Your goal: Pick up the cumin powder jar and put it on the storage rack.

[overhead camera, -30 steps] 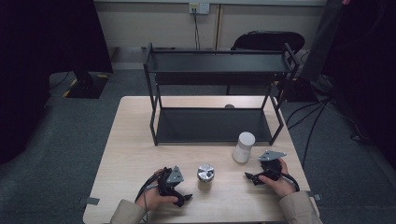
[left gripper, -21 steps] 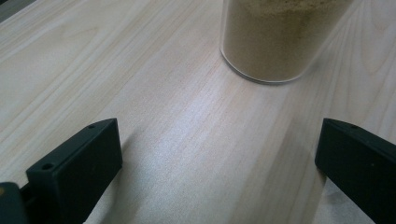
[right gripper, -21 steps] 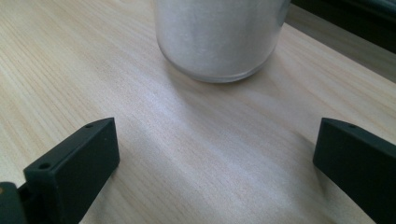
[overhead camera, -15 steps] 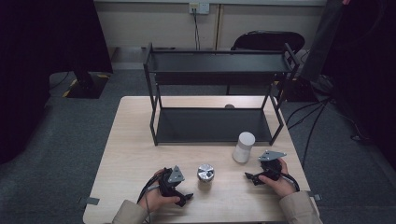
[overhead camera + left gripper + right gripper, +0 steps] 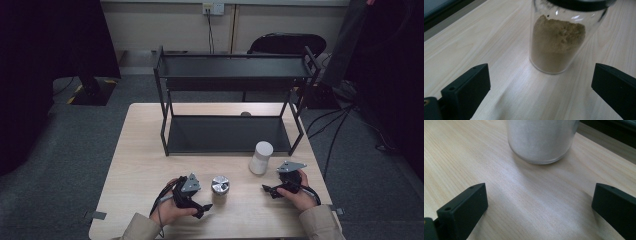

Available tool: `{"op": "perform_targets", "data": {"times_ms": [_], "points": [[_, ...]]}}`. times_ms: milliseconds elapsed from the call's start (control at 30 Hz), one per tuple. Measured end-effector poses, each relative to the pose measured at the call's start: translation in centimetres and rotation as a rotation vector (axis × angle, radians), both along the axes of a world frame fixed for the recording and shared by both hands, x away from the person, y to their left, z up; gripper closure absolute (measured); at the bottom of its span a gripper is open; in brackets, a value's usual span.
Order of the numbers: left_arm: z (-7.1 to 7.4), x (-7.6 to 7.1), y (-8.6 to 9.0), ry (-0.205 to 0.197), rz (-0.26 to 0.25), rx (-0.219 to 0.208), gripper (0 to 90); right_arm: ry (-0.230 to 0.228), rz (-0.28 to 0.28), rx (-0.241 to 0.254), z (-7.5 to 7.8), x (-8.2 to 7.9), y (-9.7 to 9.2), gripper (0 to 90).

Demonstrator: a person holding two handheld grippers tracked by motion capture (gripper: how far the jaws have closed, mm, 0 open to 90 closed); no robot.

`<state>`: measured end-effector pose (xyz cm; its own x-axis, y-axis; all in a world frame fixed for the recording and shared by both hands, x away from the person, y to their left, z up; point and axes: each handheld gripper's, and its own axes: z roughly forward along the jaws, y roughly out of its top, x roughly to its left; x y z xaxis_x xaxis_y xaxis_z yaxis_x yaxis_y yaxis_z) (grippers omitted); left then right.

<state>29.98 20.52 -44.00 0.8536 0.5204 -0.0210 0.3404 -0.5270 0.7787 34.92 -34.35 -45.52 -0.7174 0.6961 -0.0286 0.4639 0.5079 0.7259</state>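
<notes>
Clear glass jar (image 5: 556,42) of tan-brown powder with the shiny metal lid is the one to watch, it's standing upright on the pale wooden worktop (image 5: 140,150) near the front edge, between the two hands. Left gripper (image 5: 192,197) sits just beside it on the left and in the left gripper view the jaws are spread wide with the jar dead ahead between them, not touching yet. Right gripper (image 5: 274,189) is also spread with nothing in it, and it's pointed at the white frosted cylindrical jar (image 5: 540,140) that stands a bit further back, just in front of the black metal two-tier shelf rack (image 5: 235,75). So I'd say we're at the approach step for both, nothing grabbed so far. Next move probably calls for sliding each gripper forward till the jar body sits between the jaws, then closing low on the glass and keeping it upright. Guessing both end up on the rack, but can't say which tier
</notes>
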Motion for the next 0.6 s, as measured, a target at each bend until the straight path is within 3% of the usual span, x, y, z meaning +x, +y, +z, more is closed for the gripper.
{"op": "perform_targets", "data": {"times_ms": [167,600], "points": [[0.6,0.0,-0.6,-0.004,-0.01,-0.01,1.3,0.0,0.0,0.0,0.0,0.0,0.0,0.0],[0.3,1.1,-1.5,0.029,-0.017,-0.078,1.1,0.0,0.0,0.0,0.0,0.0,0.0,0.0]]}}
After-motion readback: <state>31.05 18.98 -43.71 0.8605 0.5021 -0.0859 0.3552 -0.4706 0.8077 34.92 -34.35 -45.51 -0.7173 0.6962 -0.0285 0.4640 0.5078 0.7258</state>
